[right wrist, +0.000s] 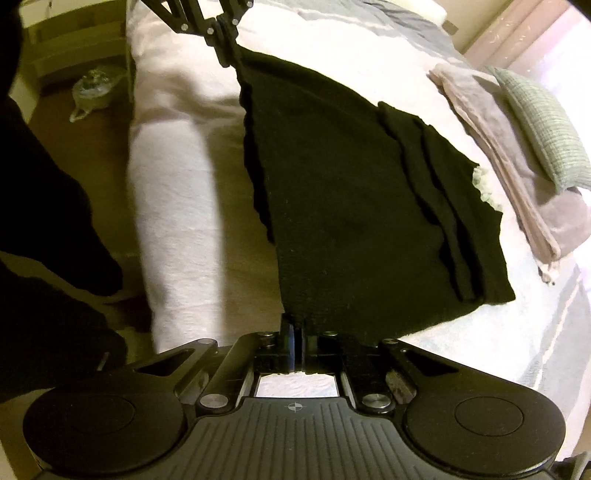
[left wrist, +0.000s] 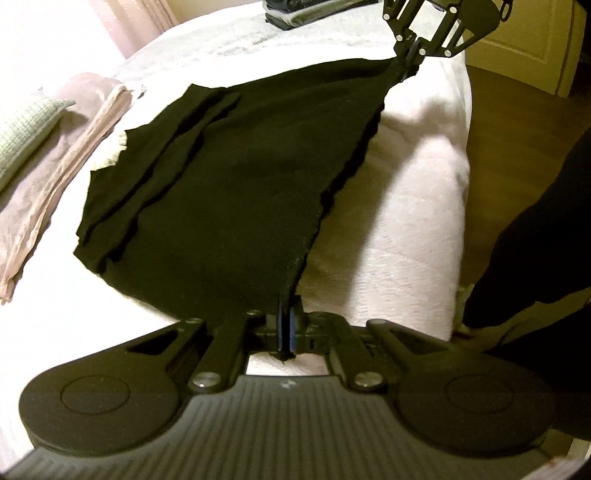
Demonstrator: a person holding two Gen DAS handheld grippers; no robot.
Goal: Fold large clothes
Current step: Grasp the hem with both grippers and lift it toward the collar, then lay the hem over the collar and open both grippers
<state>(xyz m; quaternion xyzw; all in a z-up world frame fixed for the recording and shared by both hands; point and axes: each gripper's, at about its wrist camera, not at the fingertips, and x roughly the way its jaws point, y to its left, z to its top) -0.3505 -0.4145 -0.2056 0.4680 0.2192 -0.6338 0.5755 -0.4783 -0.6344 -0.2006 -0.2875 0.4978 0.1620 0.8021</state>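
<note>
Pinching blk garment (left wrist: 229,177), both grippers, bed (left wrist: 399,229)

Pale quilted bed (left wrist: 406,221), wooden floor (right wrist: 92,147)

Warm, yellowish room light. Curtain (left wrist: 110,22) glares white at frame corner. Black garment (left wrist: 229,177) loses detail. Bed edge (right wrist: 166,184) motion-blurred. Fisheye bends edges, corners vignetted.

Black garment (left wrist: 236,177) hanging stretched above the pale bed

I am holding its near edge pinched at two corners, so the dark knit is slanting down from them to the bed, its far part lying in long overlapping folds toward the pillows.
</note>
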